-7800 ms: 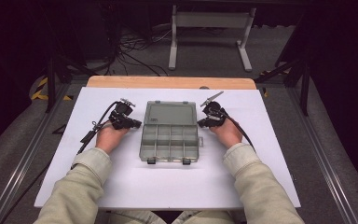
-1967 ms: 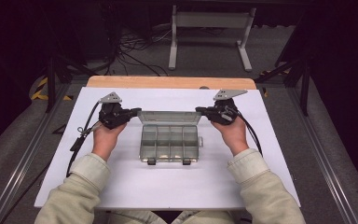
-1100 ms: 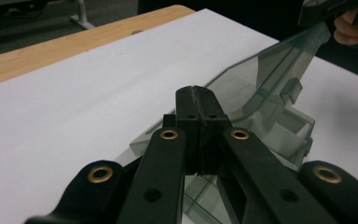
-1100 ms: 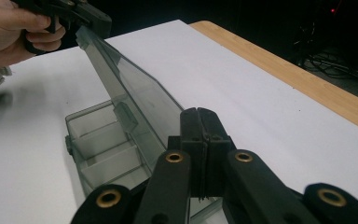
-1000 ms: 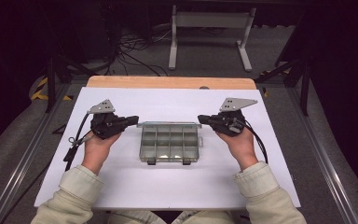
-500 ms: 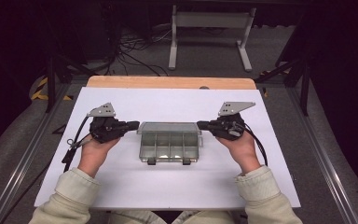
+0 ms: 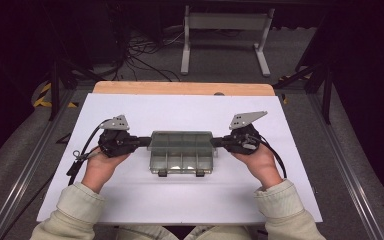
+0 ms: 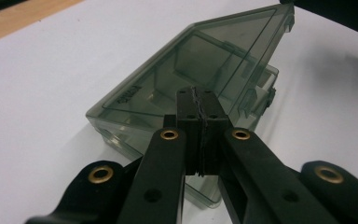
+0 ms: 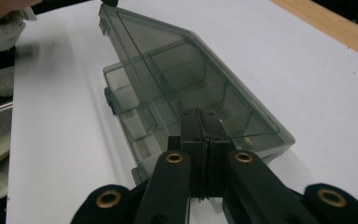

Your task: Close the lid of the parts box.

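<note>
A smoky translucent compartment box [image 7: 182, 159] lies at the middle of the white table. Its hinged lid [image 7: 181, 139] stands tilted over the base, partly open. My left gripper [image 7: 147, 142] is shut, and its tips touch the lid's left edge. My right gripper [image 7: 215, 142] is shut too and touches the lid's right edge. In the left gripper view the shut left gripper [image 8: 197, 93] meets the slanted lid [image 8: 242, 42] above the base [image 8: 121, 116]. In the right gripper view the shut right gripper [image 9: 200, 114] meets the lid [image 9: 168, 60]. The compartments look empty.
The white table top [image 7: 190, 200] has bare room all around the box. A wooden strip [image 7: 180, 88] runs along the far edge. Beyond it stand a metal frame [image 7: 225, 30] and cables on the floor. Both forearms come in from the bottom edge.
The lid has swung from leaning back to tilting forward over the base. Both grippers have come toward me and lower with it, one at each side.
</note>
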`<state>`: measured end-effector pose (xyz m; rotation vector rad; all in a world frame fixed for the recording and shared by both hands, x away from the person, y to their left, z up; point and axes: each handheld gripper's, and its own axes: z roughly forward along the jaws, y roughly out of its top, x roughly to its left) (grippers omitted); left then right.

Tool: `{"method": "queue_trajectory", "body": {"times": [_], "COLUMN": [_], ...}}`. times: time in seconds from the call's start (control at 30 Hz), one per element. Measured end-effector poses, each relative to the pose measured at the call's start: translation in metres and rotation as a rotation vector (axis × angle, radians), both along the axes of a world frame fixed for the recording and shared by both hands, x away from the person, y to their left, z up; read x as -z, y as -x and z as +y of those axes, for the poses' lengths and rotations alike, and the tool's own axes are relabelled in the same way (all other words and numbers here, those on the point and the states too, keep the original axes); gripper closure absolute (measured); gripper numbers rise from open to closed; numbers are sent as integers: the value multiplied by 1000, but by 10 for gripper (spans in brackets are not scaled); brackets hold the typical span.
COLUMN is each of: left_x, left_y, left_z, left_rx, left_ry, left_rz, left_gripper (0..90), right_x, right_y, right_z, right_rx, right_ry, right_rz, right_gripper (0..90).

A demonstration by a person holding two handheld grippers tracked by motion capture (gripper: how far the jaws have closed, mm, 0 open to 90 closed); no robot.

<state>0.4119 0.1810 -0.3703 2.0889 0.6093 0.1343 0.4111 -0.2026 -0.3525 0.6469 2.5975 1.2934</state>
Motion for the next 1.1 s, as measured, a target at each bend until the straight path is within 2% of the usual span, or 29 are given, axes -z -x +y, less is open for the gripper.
{"method": "queue_trajectory", "body": {"times": [0.2, 0.83, 1.1], "left_x": [1, 12, 17], "left_y": [1, -1, -3], "left_z": [-3, -13, -18], "left_rx": [24, 70, 82], "left_ry": [-45, -144, -177], "left_rz": [23, 99, 124], "left_gripper": [894, 894, 893], "right_x": [2, 13, 21], "right_y": [2, 5, 5], "right_z": [1, 15, 19], "right_rx": [-14, -58, -66], "right_ry": [37, 158, 179], "right_rz": [32, 73, 90], "right_gripper": [900, 900, 900]}}
